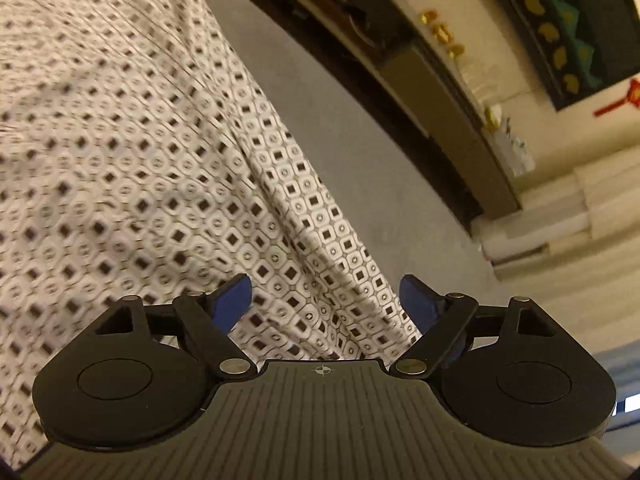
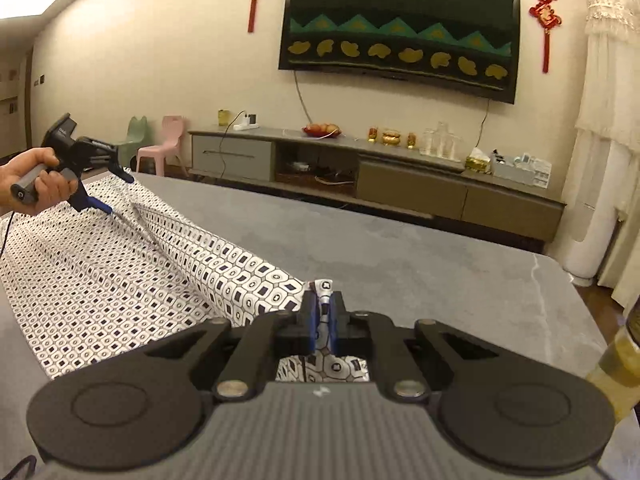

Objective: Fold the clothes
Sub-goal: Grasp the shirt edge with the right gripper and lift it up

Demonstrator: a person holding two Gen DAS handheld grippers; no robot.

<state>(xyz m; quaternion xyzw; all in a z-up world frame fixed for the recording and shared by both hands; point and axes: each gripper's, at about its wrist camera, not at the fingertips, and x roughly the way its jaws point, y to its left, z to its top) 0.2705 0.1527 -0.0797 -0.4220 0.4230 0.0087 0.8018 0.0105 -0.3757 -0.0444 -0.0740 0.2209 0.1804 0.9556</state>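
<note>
A white garment with a black square-and-ring print (image 2: pixel 120 272) lies spread on a grey table (image 2: pixel 400 256). My right gripper (image 2: pixel 324 312) is shut on a corner of the garment and holds its edge lifted off the table. In the left wrist view my left gripper (image 1: pixel 326 298) is open, its blue pads (image 1: pixel 232 300) apart just above the garment (image 1: pixel 120 140). It also shows in the right wrist view (image 2: pixel 120 194), held in a hand over the far end of the cloth, jaws spread.
A long low TV cabinet (image 2: pixel 400 176) with fruit, jars and glasses stands beyond the table's far edge. A dark wall hanging (image 2: pixel 400 28) is above it. Pink and green chairs (image 2: pixel 160 144) stand at the left. A bottle (image 2: pixel 620 364) is at the right.
</note>
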